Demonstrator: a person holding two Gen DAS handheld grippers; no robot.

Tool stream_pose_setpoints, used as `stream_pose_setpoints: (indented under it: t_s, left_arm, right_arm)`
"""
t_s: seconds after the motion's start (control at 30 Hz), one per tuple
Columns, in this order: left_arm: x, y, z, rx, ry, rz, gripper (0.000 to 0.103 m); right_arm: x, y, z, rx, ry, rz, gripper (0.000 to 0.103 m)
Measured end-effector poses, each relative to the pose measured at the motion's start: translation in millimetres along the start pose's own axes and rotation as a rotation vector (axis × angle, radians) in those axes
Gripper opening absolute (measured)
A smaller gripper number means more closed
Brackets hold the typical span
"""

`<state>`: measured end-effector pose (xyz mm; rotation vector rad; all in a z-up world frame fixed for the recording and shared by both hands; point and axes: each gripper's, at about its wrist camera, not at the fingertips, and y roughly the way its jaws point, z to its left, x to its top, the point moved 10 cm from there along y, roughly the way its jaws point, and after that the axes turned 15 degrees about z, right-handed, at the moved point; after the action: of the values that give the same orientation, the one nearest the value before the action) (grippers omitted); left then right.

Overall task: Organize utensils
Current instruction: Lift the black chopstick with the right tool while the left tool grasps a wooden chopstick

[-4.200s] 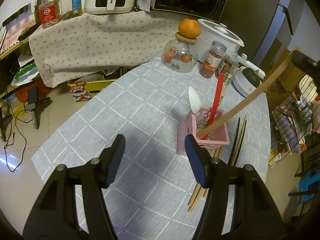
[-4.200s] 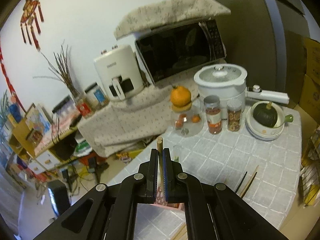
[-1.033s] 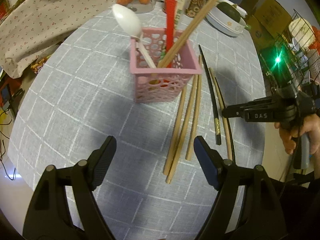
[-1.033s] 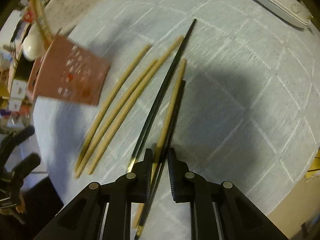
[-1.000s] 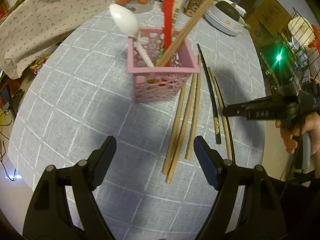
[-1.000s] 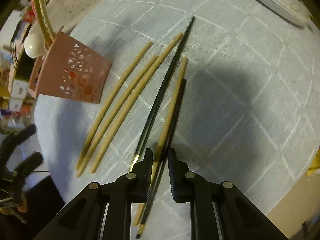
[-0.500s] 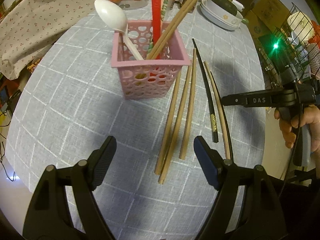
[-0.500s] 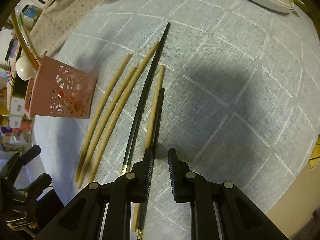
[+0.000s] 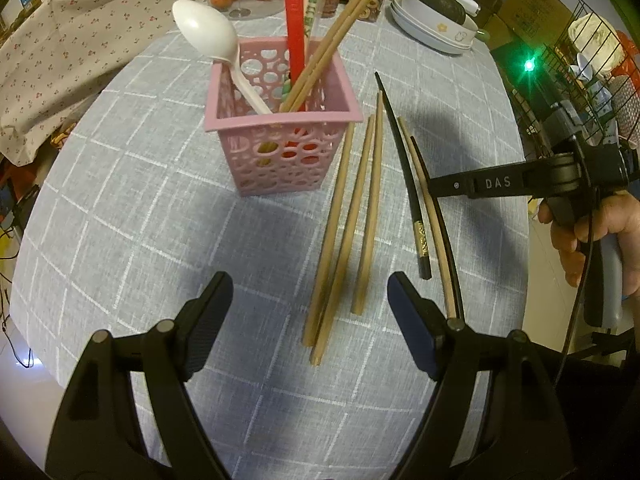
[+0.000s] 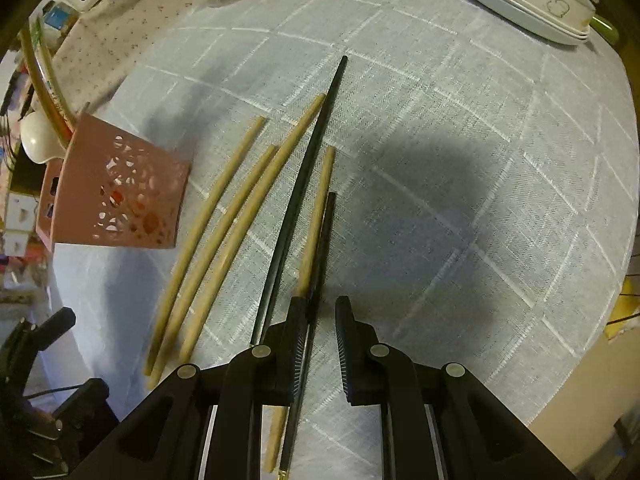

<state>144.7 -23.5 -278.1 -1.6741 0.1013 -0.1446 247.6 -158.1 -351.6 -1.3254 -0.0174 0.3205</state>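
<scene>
Straddles the shorter black chopstick (image 10: 323, 248) on the surface (image 10: 480, 160) with right gripper (image 10: 320, 306) jaws narrowly parted, unclamped. Risks pinching the touching wooden chopstick (image 10: 316, 216) too, or rolling either away. Holds left gripper (image 9: 308, 292) jaws wide, empty, short of the pink basket (image 9: 280, 168).

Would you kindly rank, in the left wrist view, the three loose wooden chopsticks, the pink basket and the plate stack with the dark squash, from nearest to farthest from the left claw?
1. Three wooden chopsticks: just ahead of the open left claw, between its fingers.
2. Pink basket: further ahead, slightly left.
3. Plate stack: table's far right edge.
</scene>
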Motion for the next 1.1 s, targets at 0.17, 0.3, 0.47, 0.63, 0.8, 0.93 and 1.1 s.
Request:
stream_pose_setpoints:
  t_s: [0.17, 0.3, 0.47, 0.63, 0.8, 0.93, 1.1]
  left_arm:
    - [0.5, -0.4, 0.2, -0.004, -0.001, -0.004, 0.08]
    - [0.1, -3.5, -3.0, -0.015, 0.002, -0.012, 0.08]
    - [-1.8, -5.1, -5.6, -0.012, 0.01, -0.022, 0.08]
    - [1.1, -8.4, -14.6, -0.037, 0.015, -0.036, 0.08]
    - [2.4, -16.1, -44.2, -0.082, 0.063, -0.066, 0.071]
    - [4.6, -9.5, -76.3, -0.161, 0.108, -0.039, 0.041]
    - [27.9, 4.8, -109.6, -0.172, 0.123, -0.048, 0.023]
  right_arm:
    - [0.1, 2.7, 8.0, -0.046, -0.02, -0.008, 0.015]
    - [-7.5, 8.9, 1.6, -0.1, 0.0, 0.041, 0.015]
    - [-4.5, 1.1, -2.2, -0.044, 0.033, 0.014, 0.014]
    - [-3.4, 4.1, -11.6, -0.056, 0.024, -0.013, 0.009]
    - [-15.9, -5.4, -20.4, 0.02, 0.057, -0.045, 0.005]
    - [-33.9, -29.9, -40.4, 0.084, 0.058, -0.091, 0.005]
    - [-55.4, -43.2, -61.7, 0.149, 0.065, -0.118, 0.006]
